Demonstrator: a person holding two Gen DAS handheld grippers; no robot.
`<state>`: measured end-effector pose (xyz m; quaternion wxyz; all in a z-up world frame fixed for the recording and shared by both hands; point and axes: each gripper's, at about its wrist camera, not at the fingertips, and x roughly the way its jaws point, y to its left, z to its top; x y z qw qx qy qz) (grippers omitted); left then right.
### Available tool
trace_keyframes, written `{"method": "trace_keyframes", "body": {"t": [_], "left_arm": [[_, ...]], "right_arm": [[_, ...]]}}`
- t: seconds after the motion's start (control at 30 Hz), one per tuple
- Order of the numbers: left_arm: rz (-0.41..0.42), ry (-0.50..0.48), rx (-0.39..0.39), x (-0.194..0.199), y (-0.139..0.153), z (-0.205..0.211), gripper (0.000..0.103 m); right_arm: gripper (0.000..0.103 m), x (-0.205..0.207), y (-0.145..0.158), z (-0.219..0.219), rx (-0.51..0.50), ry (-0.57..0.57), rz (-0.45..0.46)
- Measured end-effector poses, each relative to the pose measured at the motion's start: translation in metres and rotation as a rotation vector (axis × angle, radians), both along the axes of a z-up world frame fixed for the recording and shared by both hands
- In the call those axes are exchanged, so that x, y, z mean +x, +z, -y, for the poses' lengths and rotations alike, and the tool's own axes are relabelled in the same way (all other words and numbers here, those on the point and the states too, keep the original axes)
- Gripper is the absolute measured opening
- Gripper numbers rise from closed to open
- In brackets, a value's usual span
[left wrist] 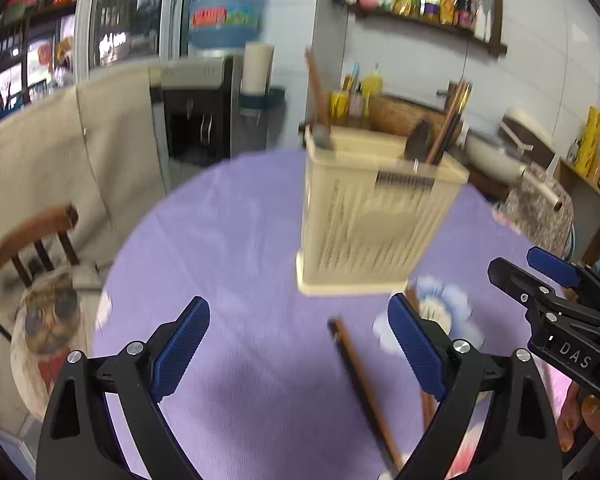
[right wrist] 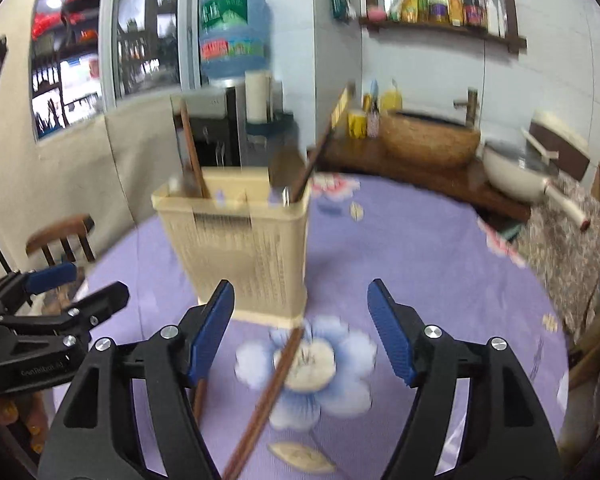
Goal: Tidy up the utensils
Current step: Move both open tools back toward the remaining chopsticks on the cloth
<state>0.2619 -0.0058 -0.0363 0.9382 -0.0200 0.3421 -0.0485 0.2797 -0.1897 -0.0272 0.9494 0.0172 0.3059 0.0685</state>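
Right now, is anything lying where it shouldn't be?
Yes. Two brown chopsticks lie loose on the purple tablecloth, just in front of the beige utensil holder, while other utensils stand inside it. Both grippers, left and right, are open and empty.

White letters "DAS" stand on the black body of the right claw (left wrist: 512, 266), seen from the left wrist. The label on the blue water jug (left wrist: 226, 4) is too blurred to read.
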Motion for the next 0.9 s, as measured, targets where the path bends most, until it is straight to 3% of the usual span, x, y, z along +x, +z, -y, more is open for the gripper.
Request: {"method": "trace_keyframes", "body": {"t": [0.1, 0.4, 0.9], "left_arm": [[-0.053, 0.02, 0.031, -0.007, -0.024, -0.003, 0.084], [-0.156, 0.015, 0.0, -0.017, -0.056, -0.003, 0.066], [-0.178, 0.006, 0.006, -0.021, -0.063, 0.006, 0.064]], "right_arm": [[0.069, -0.001, -0.032, 0.005, 0.023, -0.006, -0.102], [0.069, -0.004, -0.078, 0.006, -0.007, -0.017, -0.219], [0.065, 0.005, -0.089, -0.007, -0.054, -0.006, -0.281]]}}
